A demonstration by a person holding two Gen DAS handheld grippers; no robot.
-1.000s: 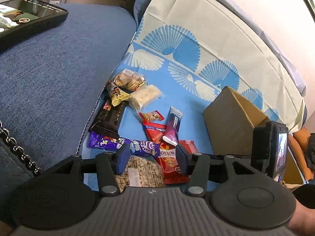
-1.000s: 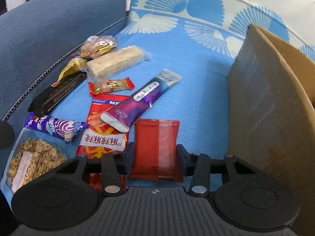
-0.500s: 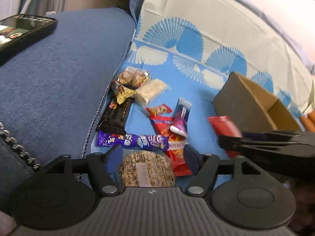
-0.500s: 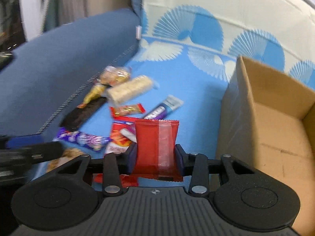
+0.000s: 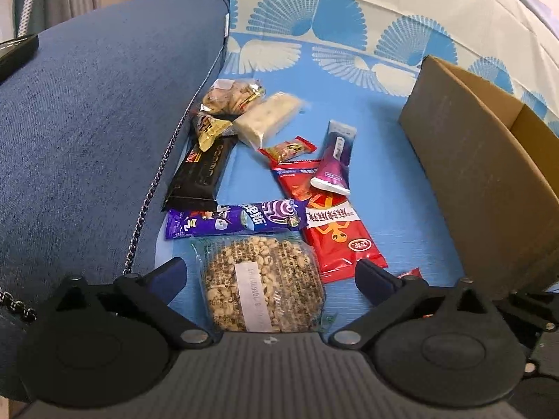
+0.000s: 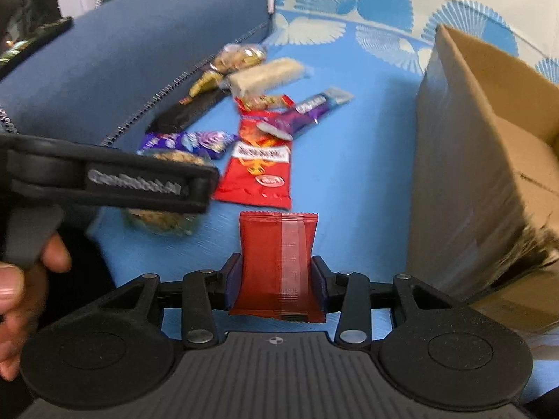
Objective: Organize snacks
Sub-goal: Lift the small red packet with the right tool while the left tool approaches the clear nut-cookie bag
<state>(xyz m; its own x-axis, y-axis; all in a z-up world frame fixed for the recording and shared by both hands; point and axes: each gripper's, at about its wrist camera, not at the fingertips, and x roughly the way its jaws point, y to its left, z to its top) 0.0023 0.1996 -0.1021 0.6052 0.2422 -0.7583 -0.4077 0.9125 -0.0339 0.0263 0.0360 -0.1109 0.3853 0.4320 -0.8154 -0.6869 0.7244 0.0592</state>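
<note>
Right gripper [image 6: 276,281]: my jaws clenched on red packet [image 6: 277,265], held above the blue cover, left of cardboard box [image 6: 482,174].
Left gripper [image 5: 269,276]: released, fingers spread either side of near peanut bag [image 5: 262,279].
Handling: packet likely light, soft, crinkly and slippery; I grip it low across its width.
Remaining snacks: scattered far-left, beside cushion [image 5: 87,122].

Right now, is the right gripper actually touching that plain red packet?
Touching. The right wrist view shows the right gripper with both fingers pressed against the sides of the red packet, which stands lifted off the blue cloth.
</note>
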